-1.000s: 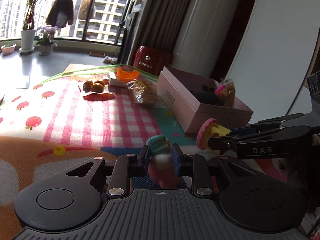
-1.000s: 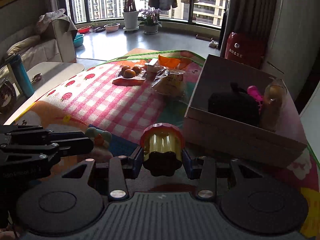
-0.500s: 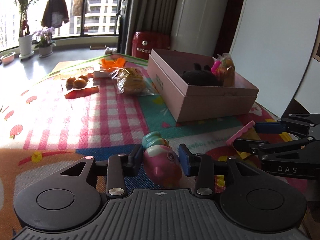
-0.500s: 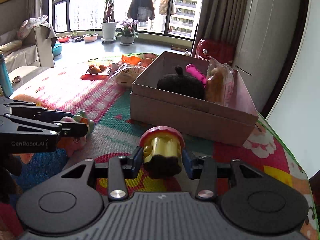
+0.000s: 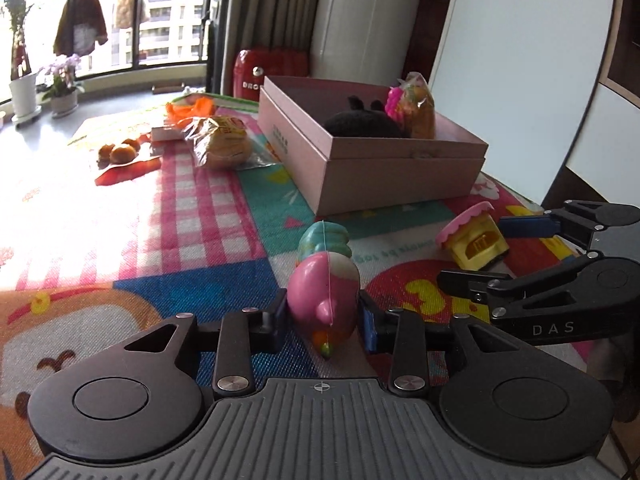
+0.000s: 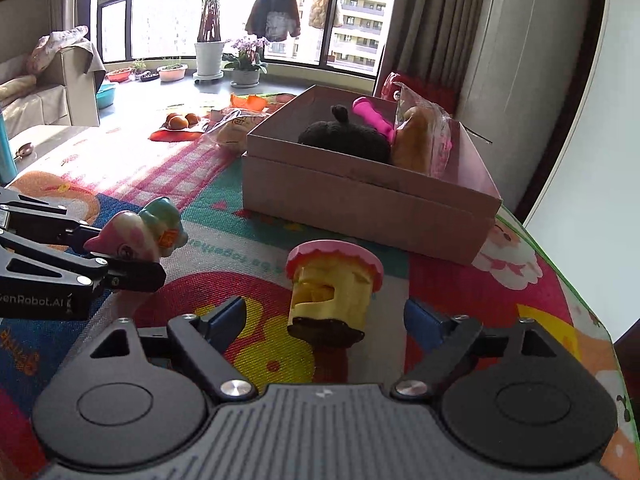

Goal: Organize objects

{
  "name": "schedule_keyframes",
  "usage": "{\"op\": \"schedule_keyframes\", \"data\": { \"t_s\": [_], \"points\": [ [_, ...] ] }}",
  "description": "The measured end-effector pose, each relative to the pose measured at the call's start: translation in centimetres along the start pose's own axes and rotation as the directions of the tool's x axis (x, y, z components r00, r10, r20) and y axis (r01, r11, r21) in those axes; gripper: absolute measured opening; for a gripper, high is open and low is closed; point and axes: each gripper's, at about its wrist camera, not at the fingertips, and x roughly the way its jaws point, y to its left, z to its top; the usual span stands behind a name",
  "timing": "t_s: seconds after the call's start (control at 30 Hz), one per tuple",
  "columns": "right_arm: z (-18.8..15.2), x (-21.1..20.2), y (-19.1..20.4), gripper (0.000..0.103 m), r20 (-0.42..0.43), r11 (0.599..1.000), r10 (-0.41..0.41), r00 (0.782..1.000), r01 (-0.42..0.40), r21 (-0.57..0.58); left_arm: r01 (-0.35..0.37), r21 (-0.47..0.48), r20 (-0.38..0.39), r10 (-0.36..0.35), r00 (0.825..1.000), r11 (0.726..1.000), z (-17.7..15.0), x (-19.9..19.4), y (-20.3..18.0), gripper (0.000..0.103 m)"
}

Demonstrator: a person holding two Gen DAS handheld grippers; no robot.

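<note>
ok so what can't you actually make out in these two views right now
- Pink box: its floor and whatever lies under the black plush are hidden by the near wall, both views.
- Pink toy, left wrist view: its underside is hidden by the gripper body.
- Yellow house toy, right wrist view: its back is turned away.
- Box print: too small to read.
</note>
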Motion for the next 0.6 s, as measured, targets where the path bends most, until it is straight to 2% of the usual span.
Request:
{"op": "schedule_keyframes", "data": {
  "t_s": [0.27, 0.6],
  "points": [
    [0.0, 1.2, -0.2, 0.087, -0.019, 1.000, -0.015, 1.000, 0.015, 0.016, -0.017, -0.005, 0.010, 0.017, 1.000, 1.000, 1.0, 1.1, -0.1, 0.039],
    [-0.5, 0.5, -1.0, 0.087, -0.018, 0.999, -0.035, 0.999, 0.035, 0.028, -0.020, 0.021, 0.043, 0.020, 0.999, 1.000, 1.6, 1.6, -0.4, 0.039]
  ]
}}
